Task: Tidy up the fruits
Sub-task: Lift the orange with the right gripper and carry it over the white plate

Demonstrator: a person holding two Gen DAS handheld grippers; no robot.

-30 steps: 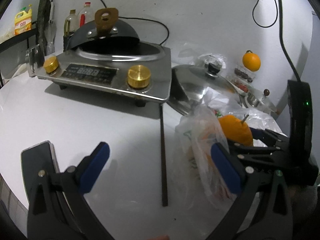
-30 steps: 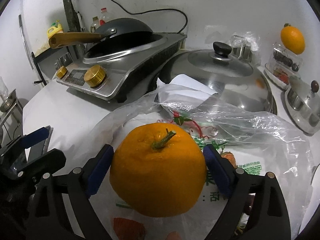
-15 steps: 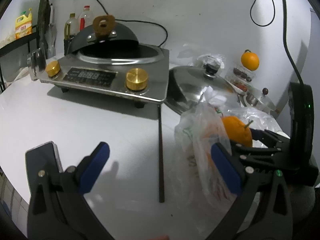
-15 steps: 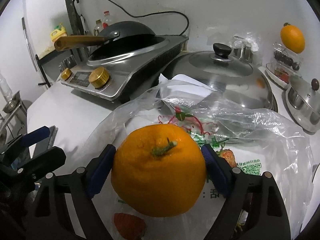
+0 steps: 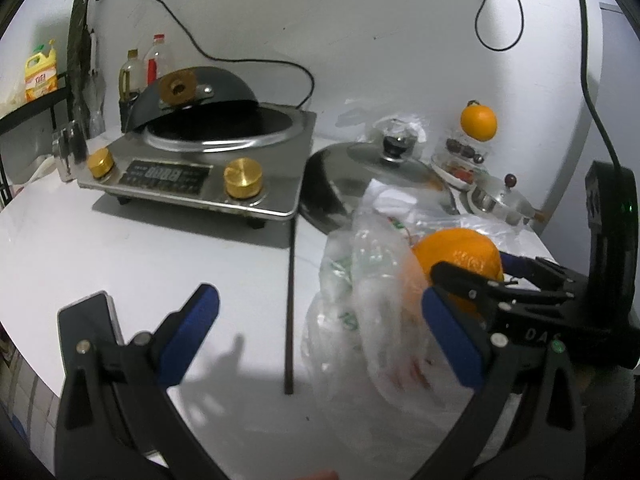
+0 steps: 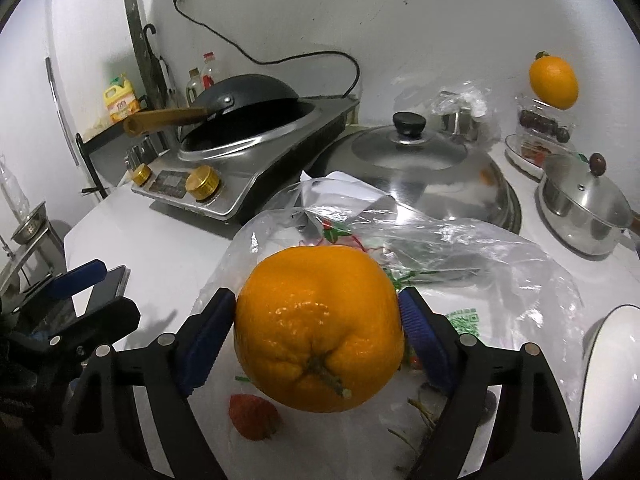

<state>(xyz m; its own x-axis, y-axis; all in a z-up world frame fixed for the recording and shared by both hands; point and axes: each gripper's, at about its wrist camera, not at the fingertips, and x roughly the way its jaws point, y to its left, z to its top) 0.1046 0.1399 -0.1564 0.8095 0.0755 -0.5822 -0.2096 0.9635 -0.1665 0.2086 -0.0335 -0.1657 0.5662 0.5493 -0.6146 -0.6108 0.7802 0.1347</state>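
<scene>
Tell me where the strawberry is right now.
In the right wrist view the strawberry lies low and left of centre on the clear plastic bag, just below the orange held in the right gripper.

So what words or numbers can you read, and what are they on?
"DAS": right tool body, rest hidden.
Cooker panel: digits, blurred.
Yellow jug label: too small.
Plastic bag: green print and square code, unreadable.
</scene>
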